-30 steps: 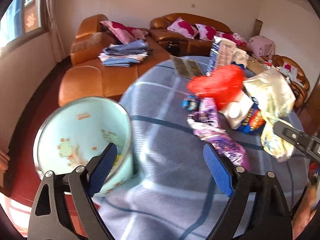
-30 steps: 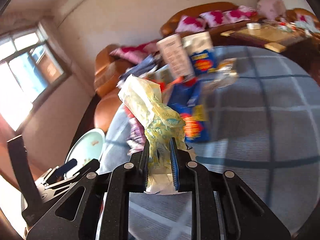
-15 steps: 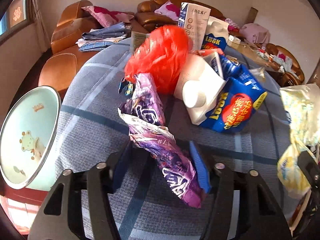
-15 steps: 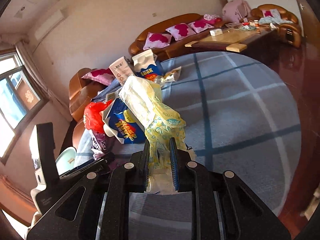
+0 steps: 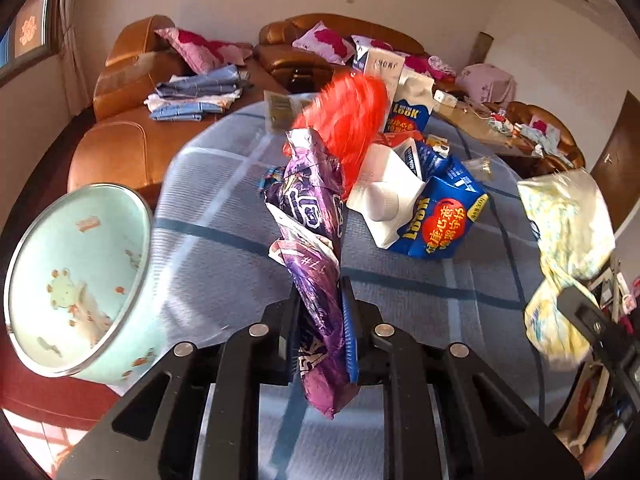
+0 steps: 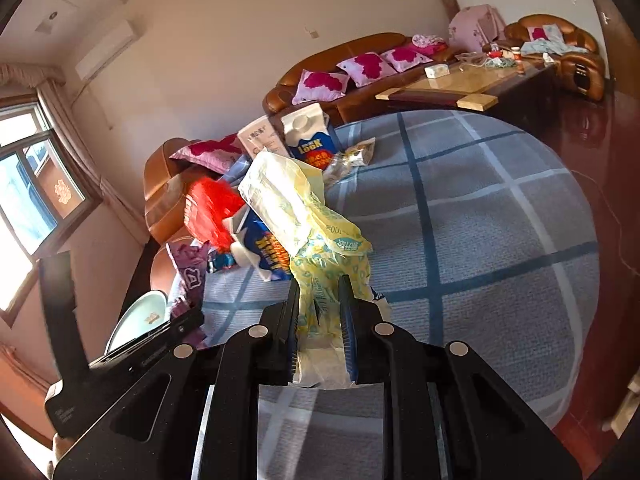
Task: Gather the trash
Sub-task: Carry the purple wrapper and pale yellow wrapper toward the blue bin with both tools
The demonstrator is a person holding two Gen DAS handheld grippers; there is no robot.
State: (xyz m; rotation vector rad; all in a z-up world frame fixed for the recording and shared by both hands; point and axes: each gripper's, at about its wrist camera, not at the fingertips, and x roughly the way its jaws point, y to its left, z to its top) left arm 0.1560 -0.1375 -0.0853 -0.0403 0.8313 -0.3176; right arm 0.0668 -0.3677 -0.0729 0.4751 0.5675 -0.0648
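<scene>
A crumpled purple snack wrapper (image 5: 312, 216) stands up from the blue plaid tablecloth (image 5: 224, 200), and my left gripper (image 5: 320, 300) is shut on its lower end. My right gripper (image 6: 320, 284) is shut on a yellow-and-white plastic wrapper (image 6: 288, 200), lifted over the tablecloth (image 6: 480, 220); that wrapper (image 5: 568, 220) also shows at the right of the left wrist view. Behind lie a red plastic bag (image 5: 348, 120), a flattened blue-and-white milk carton (image 5: 424, 216) and an upright carton (image 6: 308, 136). A pale green bin (image 5: 76, 300) sits below the table's left edge.
Brown leather sofas (image 5: 132, 92) with pink cushions and folded clothes stand behind the table. A cluttered wooden coffee table (image 6: 460, 84) is at the far right. A small clear wrapper (image 6: 356, 156) lies by the upright carton. The round table's right half shows only cloth.
My left gripper moved from beside the bin to the purple wrapper and shut on it, raising it off the cloth. The right gripper swung right, still holding the yellow wrapper.
</scene>
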